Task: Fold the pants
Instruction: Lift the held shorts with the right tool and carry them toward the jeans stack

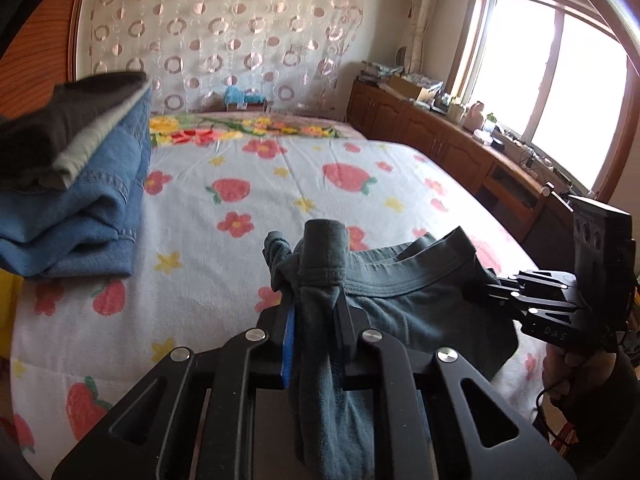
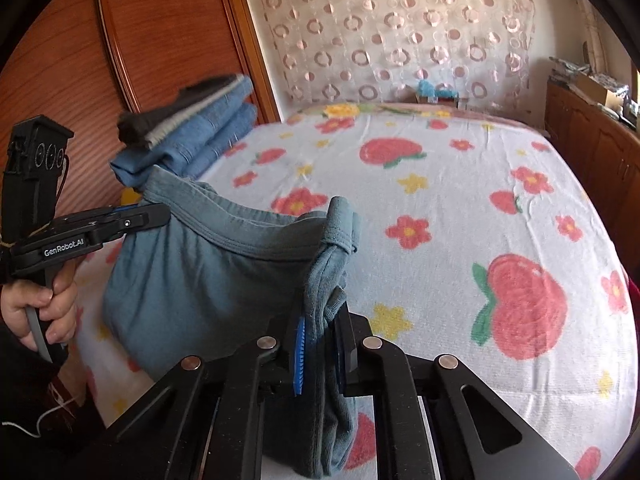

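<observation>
- Nearest the left wrist lens, the left gripper was clamped on a bunched end of the teal pants, the waistband cloth standing up between its fingers at 12 o'clock and trailing back toward the camera.
- Largest in view, the bed with its strawberry-and-flower cover lay under everything, reaching from 6 o'clock up to 12.
- Lifted clear of that cover, the pants hung stretched between the two grippers, waistband uppermost.
- At 10 o'clock in both views sat a stack of folded clothes, blue denim under grey and dark pieces, well apart from the pants.
- In the right wrist view, the right gripper was pinched on the other waistband end, cloth rising at 12 o'clock; the left gripper showed at 9 o'clock.
</observation>
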The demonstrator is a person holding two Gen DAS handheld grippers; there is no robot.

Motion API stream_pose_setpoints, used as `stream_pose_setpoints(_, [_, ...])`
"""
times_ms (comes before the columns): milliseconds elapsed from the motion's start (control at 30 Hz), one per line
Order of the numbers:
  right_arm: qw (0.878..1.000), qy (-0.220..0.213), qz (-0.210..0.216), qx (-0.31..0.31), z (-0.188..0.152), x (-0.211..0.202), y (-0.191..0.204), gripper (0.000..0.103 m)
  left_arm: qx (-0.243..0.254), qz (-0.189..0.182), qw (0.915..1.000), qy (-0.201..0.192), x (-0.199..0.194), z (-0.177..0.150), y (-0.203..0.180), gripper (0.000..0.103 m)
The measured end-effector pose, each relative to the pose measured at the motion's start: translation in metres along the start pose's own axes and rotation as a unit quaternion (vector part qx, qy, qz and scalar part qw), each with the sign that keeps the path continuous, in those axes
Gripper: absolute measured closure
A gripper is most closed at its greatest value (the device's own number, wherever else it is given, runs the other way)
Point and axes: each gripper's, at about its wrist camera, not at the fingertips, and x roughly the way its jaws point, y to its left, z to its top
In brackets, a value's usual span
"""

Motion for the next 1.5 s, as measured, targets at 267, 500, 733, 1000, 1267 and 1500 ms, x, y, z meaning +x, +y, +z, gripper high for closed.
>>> stream_pose_setpoints(267, [0.999, -0.052, 0.001, -0.010, 0.008, -0.038, 0.006, 0.092, 0.015, -0.001, 0.9985, -0.053, -0.036, 0.017, -0.014, 0.087])
stream_pose_setpoints(500, [0.997, -0.078, -0.003, -0.024, 0.016, -0.064, 0.009, 0.092, 0.027, -0.001, 0.9962, -0.083, -0.051, 0.029, -0.019, 0.087])
stream_pose_setpoints(733, [0.995, -0.094, -0.005, -0.039, 0.024, -0.075, 0.012, 0.092, 0.038, 0.003, 0.9940, -0.103, -0.063, 0.041, -0.021, 0.087])
stream_pose_setpoints(1000, [0.992, -0.108, -0.007, -0.062, 0.040, -0.076, 0.016, 0.092, 0.044, 0.014, 0.9917, -0.120, -0.074, 0.046, -0.018, 0.087])
stream_pose_setpoints(1267, [0.992, -0.097, -0.002, -0.080, 0.055, -0.049, 0.019, 0.092, 0.032, 0.022, 0.9920, -0.120, -0.066, 0.045, -0.001, 0.087])
stream_pose_setpoints(1500, [0.992, -0.090, 0.007, -0.086, 0.078, -0.024, 0.016, 0.092, 0.024, 0.034, 0.9920, -0.119, -0.062, 0.051, 0.011, 0.087])
